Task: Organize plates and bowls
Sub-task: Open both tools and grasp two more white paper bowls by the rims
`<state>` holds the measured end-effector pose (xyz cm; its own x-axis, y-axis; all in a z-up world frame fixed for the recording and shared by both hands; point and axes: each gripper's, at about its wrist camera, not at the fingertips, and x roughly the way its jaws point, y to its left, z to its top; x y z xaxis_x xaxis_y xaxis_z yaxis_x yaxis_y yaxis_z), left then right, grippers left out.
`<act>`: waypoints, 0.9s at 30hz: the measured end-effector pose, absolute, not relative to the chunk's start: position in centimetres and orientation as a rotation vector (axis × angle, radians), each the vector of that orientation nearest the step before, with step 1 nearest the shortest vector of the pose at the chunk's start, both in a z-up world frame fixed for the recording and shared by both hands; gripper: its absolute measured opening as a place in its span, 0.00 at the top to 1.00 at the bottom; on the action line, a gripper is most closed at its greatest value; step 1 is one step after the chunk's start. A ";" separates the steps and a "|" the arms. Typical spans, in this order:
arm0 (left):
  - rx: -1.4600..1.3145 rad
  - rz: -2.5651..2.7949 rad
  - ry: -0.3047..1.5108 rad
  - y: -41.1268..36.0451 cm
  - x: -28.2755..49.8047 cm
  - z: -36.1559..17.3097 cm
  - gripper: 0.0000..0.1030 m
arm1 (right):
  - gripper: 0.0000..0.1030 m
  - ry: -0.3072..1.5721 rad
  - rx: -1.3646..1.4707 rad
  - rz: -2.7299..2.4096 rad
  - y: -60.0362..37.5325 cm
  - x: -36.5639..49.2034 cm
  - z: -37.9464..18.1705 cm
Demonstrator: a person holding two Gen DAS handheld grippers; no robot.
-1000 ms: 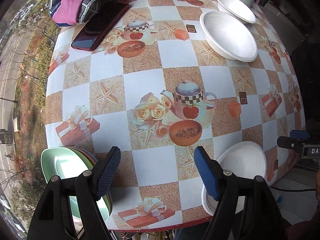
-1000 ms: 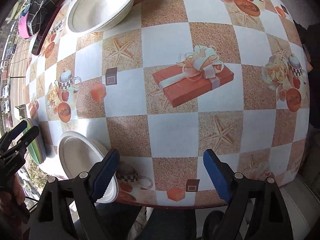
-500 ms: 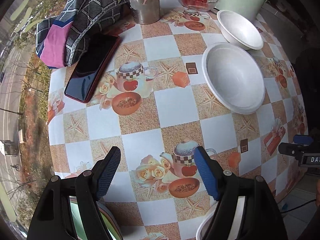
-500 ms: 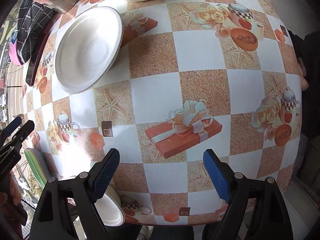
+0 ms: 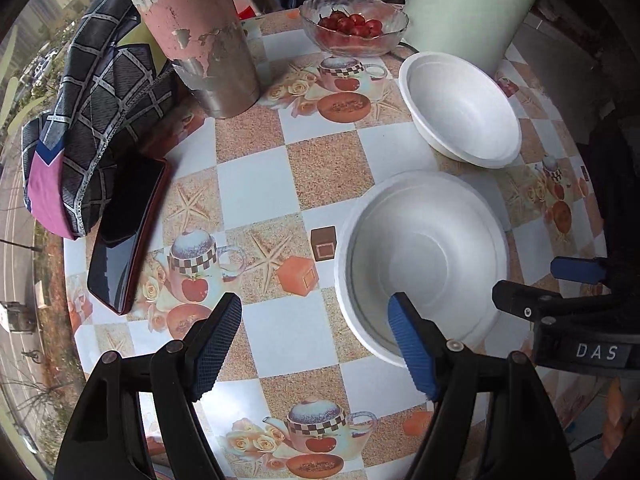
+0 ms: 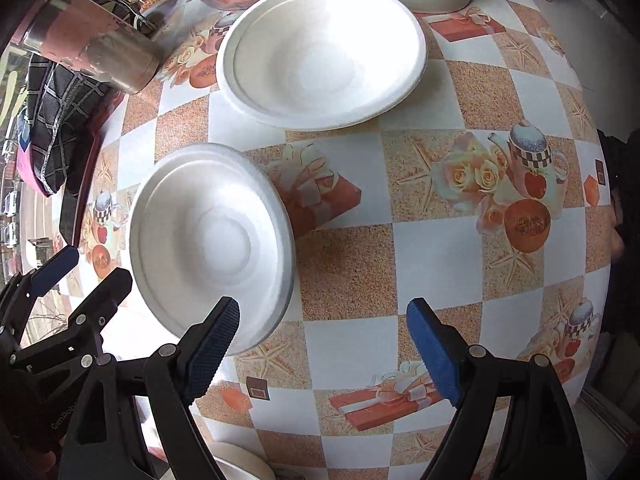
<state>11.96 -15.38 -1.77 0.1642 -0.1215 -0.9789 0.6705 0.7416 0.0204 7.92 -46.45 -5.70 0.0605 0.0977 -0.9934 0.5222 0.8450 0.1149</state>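
Observation:
Two white foam bowls stand on the patterned table. The near bowl (image 5: 424,256) (image 6: 212,240) lies just ahead of both grippers. The far bowl (image 5: 460,108) (image 6: 324,52) sits behind it. My left gripper (image 5: 316,340) is open and empty, with its right finger over the near bowl's front rim. My right gripper (image 6: 324,352) is open and empty, its left finger at the near bowl's front edge. The right gripper also shows in the left wrist view at the right edge (image 5: 560,292). A white plate's rim (image 6: 240,464) peeks in at the bottom.
A worn pink and steel tumbler (image 5: 204,40), a glass bowl of cherries (image 5: 352,24), a pale green container (image 5: 472,4), a dark phone (image 5: 128,236) and a checked cloth (image 5: 92,112) crowd the far and left sides of the table (image 5: 280,340).
Both grippers have moved forward across the table toward the two white bowls. The stacked coloured plates and the white plate at the near edge have dropped out of the left view.

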 end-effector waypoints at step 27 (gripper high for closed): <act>0.613 -0.639 1.432 -18.2 10.7 -7.3 0.70 | 0.77 1.554 0.469 -0.229 -42.0 10.7 -11.2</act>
<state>10.74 -18.23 -7.33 0.0348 -0.0323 -0.9989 0.7214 0.6925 0.0027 10.66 -42.05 -11.24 0.0190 0.1508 -0.9884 0.4293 0.8916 0.1443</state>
